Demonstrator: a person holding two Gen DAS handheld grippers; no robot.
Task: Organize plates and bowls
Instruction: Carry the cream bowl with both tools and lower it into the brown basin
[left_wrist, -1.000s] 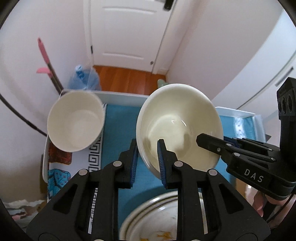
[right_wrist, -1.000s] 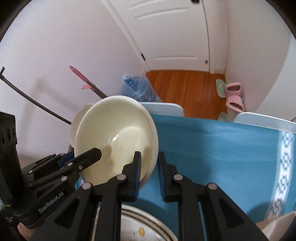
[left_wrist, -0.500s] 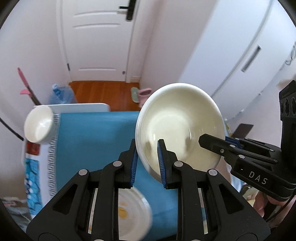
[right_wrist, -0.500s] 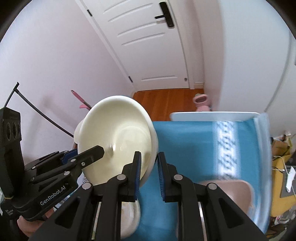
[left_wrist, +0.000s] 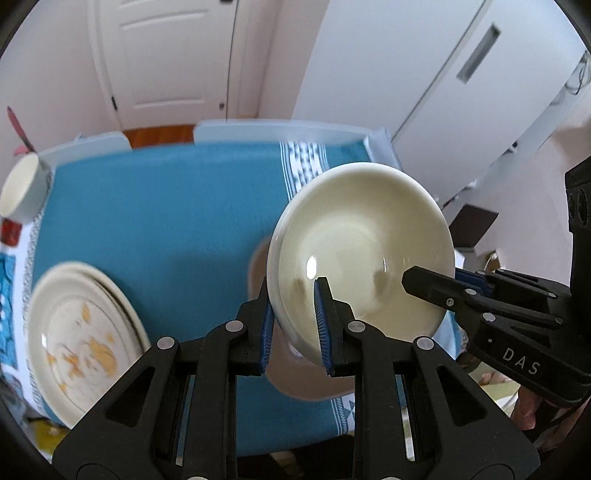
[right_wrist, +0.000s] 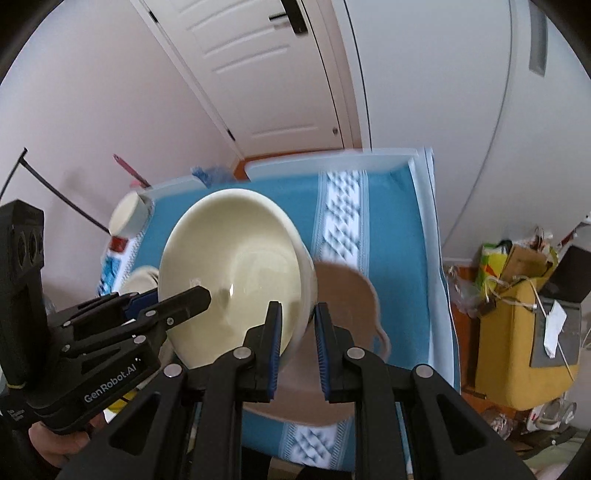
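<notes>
Cream bowl (left_wrist: 364, 254) up in the air, tilted on edge, above the brown bowl (right_wrist: 345, 291) that sits on the blue cloth (left_wrist: 155, 229). Two claws share it: left gripper (left_wrist: 293, 325) clamped on the rim at one side, right gripper (right_wrist: 297, 339) clamped on the rim opposite. Each has one pad inside the bowl, one outside.

Brown bowl partly hidden under the cream one; its near edge lies close to the cloth's front border.

Well off to one side of the brown bowl: patterned plate (left_wrist: 79, 343), orange marks on its face, near the cloth's edge. Farther beyond that, at the far corner, a small white bowl (left_wrist: 22, 192).

Risks, as I judge them:
- Grip is only on a thin glazed rim, bowl steeply tilted. If the two hands drift apart or twist unevenly, the rim could slide out of a pad and the bowl drop onto the brown one. Chipping likely.
- Lowered while tilted, one edge strikes first and may shove the brown bowl toward the front edge.
- Background is blurred, so alignment over the brown bowl is hard to confirm.
</notes>
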